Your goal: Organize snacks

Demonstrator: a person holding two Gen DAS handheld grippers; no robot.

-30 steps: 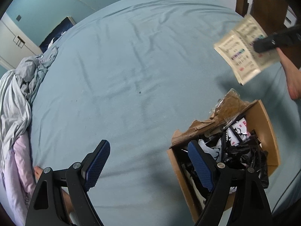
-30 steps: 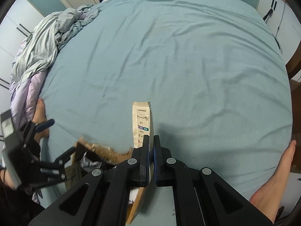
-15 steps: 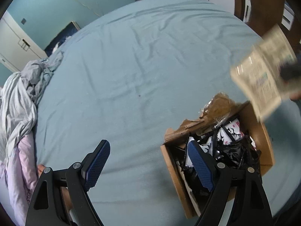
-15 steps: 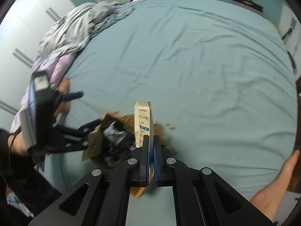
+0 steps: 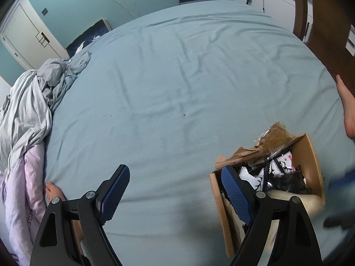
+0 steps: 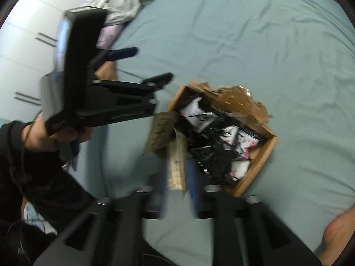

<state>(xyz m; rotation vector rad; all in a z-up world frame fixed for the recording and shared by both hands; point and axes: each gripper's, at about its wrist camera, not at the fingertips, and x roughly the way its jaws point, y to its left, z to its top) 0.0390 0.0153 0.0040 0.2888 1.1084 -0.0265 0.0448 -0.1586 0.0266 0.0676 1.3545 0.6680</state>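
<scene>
Two grippers are over the bed, and the step in hand looks like dropping a packet into the cardboard box (image 6: pixel 255 155). The right gripper (image 6: pixel 177 184) sits low above the box's near-left corner; its blue fingers (image 6: pixel 163 190) are blurred but stand apart on either side of a beige snack packet (image 6: pixel 176 166), which hangs edge-on between them, its top over the box's torn flap. Whether the pads touch the packet cannot be told through the blur; the judgement is that it is being let go.

Inside the box lie black and white-and-black wrapped snacks (image 6: pixel 213 137), heaped loosely. The box rests on the blue bedsheet (image 5: pixel 177 88), near the person's bare foot (image 5: pixel 346 110).

The left gripper (image 5: pixel 177 195) is held to the left of the box, jaws wide and empty, aimed across the sheet, its right finger in front of the box's left wall.

Next the packet needs to settle inside the walls, not on the flap, before the right gripper lifts clear.
</scene>
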